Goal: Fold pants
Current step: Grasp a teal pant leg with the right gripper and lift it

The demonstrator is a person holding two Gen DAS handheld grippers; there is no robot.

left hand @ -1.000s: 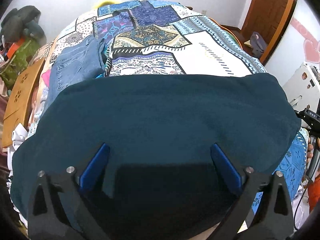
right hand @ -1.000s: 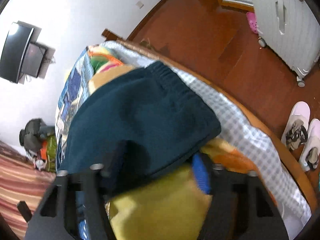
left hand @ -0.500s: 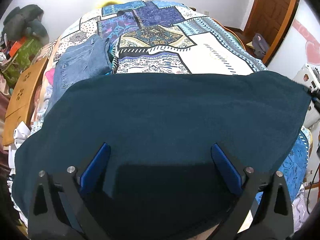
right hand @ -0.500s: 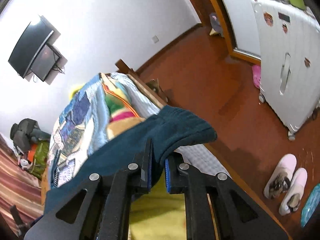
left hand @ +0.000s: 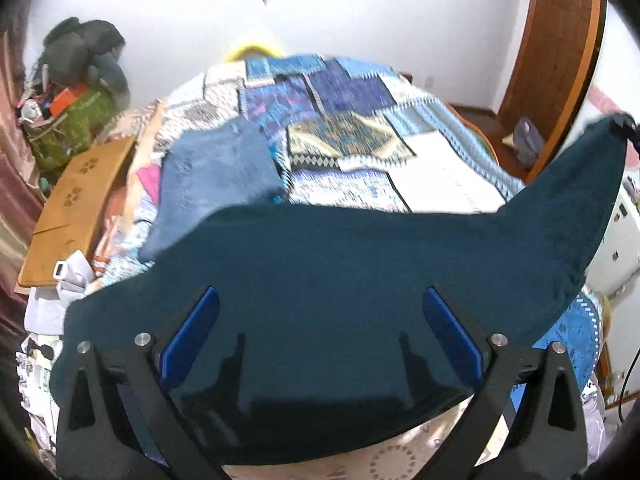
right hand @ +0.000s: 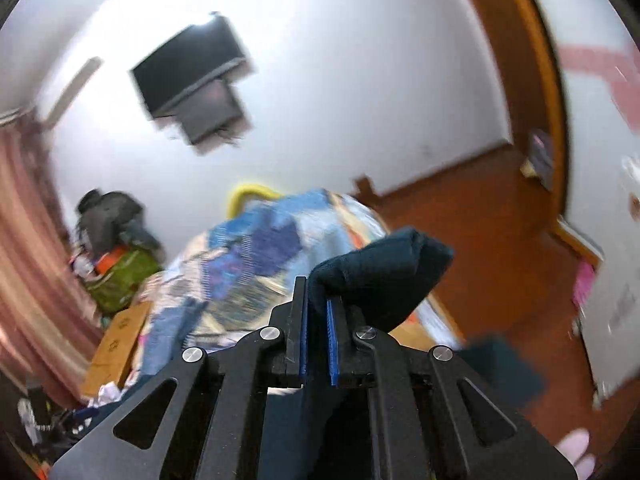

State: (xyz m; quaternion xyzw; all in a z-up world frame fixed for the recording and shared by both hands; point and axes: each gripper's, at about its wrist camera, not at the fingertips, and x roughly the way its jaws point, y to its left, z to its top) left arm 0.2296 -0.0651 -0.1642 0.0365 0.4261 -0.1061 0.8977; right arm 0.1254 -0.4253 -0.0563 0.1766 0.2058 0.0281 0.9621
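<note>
So my right hand-held gripper [right hand: 316, 320] is clamped on one corner of the pants [left hand: 340, 280], holding it up off the bed [left hand: 440, 160]. Their long axis runs left-right across the near edge of the bed. The left hand-held gripper [left hand: 320, 332] sits wide apart over the middle, gripping nothing. Left view shows the whole spread; right view only shows the pinched corner.

Two tools: the left tool [left hand: 320, 332] and the right tool [right hand: 316, 312]. One pair of dark teal pants [left hand: 340, 280], one folded pair of jeans [left hand: 216, 184], one patchwork bed [left hand: 440, 160], one wall television [right hand: 188, 68].
</note>
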